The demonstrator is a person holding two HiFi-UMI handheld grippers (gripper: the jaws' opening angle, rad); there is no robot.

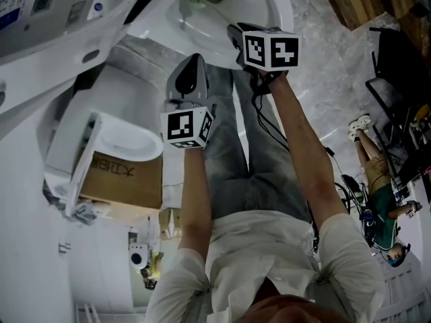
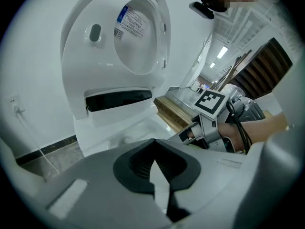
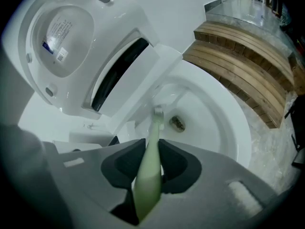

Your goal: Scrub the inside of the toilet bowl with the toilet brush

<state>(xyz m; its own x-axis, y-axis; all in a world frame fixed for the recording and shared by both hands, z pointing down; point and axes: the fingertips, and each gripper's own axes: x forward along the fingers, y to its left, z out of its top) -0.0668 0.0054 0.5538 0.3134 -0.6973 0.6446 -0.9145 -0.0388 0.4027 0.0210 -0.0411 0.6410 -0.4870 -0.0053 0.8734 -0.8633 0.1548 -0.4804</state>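
The white toilet bowl (image 3: 224, 128) lies open under me, with its lid (image 3: 62, 37) raised and a dark drain (image 3: 177, 123) at the bottom. My right gripper (image 3: 151, 151) is shut on the pale green toilet brush (image 3: 148, 171). The brush head (image 3: 157, 113) reaches into the back of the bowl, near the drain. In the head view the right gripper (image 1: 237, 38) hangs over the bowl (image 1: 269, 5). My left gripper (image 1: 191, 64) is held beside the bowl, above the seat level. Its jaws are together with nothing between them (image 2: 155, 165). It looks at the raised lid (image 2: 138, 37).
Wooden steps (image 3: 243, 66) rise beside the toilet on a marble floor (image 1: 337, 79). A cardboard box (image 1: 124, 180) and another white fixture (image 1: 128, 143) stand to the left. A person (image 1: 380, 187) stands further off at the right, near dark equipment (image 1: 397, 93).
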